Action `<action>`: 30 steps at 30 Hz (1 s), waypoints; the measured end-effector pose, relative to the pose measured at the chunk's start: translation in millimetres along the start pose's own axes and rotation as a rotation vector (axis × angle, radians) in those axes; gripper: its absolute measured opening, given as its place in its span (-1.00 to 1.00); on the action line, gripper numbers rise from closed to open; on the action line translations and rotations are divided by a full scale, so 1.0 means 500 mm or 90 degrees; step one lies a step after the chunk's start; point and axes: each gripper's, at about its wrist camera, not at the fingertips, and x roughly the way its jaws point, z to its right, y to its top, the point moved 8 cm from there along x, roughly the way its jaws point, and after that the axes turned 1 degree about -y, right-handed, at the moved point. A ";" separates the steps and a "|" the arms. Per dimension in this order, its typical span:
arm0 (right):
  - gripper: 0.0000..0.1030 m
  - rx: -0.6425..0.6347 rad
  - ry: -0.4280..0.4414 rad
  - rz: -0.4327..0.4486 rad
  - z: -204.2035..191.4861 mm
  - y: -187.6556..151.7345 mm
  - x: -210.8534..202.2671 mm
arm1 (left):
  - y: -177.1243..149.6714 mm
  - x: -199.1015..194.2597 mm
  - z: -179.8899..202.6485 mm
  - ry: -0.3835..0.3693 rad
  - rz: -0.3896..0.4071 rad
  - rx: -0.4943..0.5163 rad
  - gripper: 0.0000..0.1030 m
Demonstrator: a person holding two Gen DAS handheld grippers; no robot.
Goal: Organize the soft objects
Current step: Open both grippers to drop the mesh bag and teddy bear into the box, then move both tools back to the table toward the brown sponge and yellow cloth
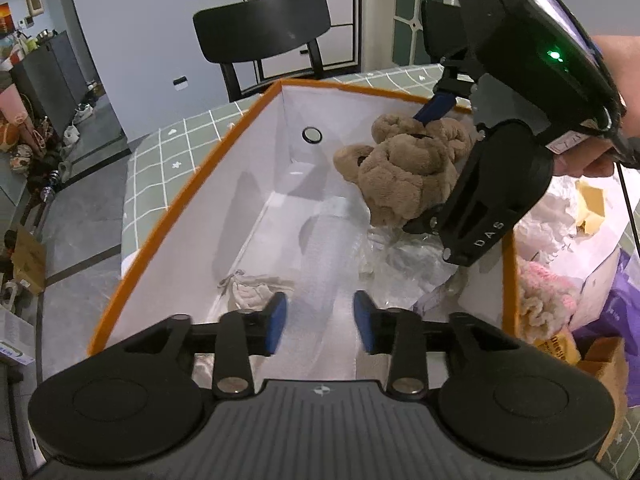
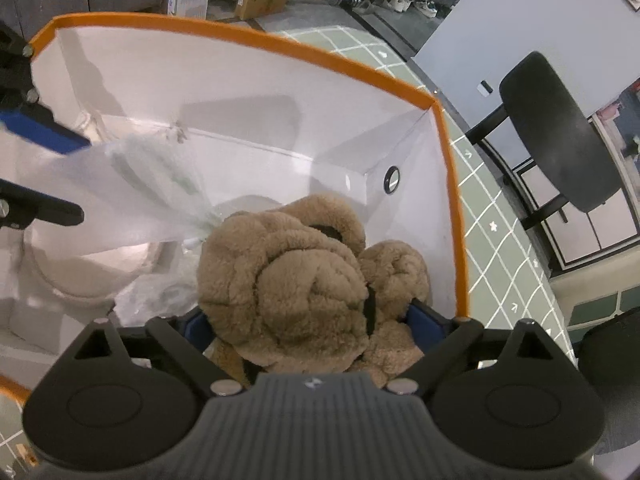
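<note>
My right gripper (image 2: 312,320) is clamped on the plush bear (image 2: 304,276), holding it inside the box (image 1: 192,196) near its far corner. My left gripper (image 1: 320,316) hangs wide and empty over the box's near end. If I release now, I think the bear may settle crooked on the crinkly plastic (image 1: 404,252) beneath, or its fur could cling to a pad.
</note>
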 end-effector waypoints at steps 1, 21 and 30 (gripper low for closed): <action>0.81 0.000 0.000 0.001 -0.001 0.001 -0.008 | 0.000 -0.008 0.000 0.002 0.002 -0.002 -0.07; 0.94 0.047 -0.022 0.068 0.014 0.004 -0.161 | -0.006 -0.132 0.032 0.024 0.040 0.007 -0.06; 0.94 0.033 -0.004 0.100 -0.048 -0.015 -0.228 | -0.025 -0.179 0.066 0.030 0.045 0.025 -0.06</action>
